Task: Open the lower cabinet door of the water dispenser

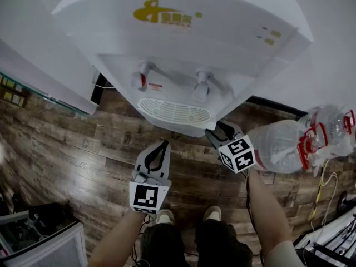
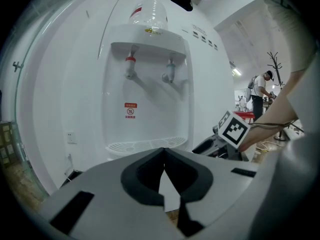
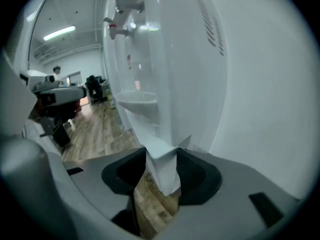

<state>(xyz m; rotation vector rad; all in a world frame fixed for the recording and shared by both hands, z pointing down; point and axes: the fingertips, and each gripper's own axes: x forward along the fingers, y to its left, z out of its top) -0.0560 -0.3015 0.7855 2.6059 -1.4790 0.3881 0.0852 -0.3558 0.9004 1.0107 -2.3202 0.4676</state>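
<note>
Right gripper view: right gripper (image 3: 161,156) jaws clamp lower cabinet door (image 3: 167,178) edge; left gripper (image 2: 164,153) closed.

Both arms were held low and forward, a gripper in each hand. Your left gripper (image 1: 164,144) pointed ahead and only slightly down, its fingers (image 2: 140,181) closed tip to tip with nothing between them. Your right gripper (image 1: 218,132) reached farther forward and tilted more steeply down, its fingers (image 3: 200,176) pressed on either side of the cabinet door (image 3: 162,170) at its edge. Your left forearm (image 1: 114,243) and right forearm (image 1: 267,204) ran back toward your body.
</note>
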